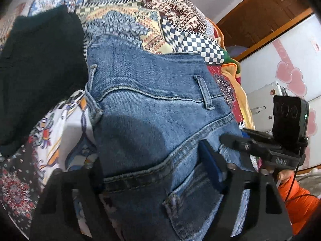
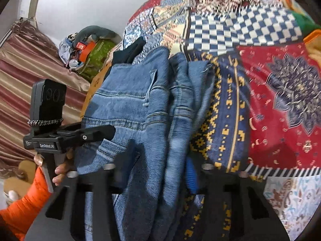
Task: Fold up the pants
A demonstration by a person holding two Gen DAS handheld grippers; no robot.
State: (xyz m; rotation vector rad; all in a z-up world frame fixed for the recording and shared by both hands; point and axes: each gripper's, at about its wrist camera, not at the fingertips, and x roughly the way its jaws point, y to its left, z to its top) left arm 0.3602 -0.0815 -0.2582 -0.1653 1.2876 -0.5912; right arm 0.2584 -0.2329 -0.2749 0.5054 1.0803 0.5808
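Both claws, left claw (image 1: 160, 172) & right claw (image 2: 154, 172), clamped on jeans (image 1: 152, 108), w/ waistband far, keeping folded layers aligned over bed quilt (image 2: 280, 92).

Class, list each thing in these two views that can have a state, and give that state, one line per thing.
jeans: folded in layers, waistband up, gripped on both sides
left gripper: shut on the jeans
right gripper: shut on the jeans
black garment: lying bunched on the quilt, beside the jeans
quilt: spread out, wrinkled
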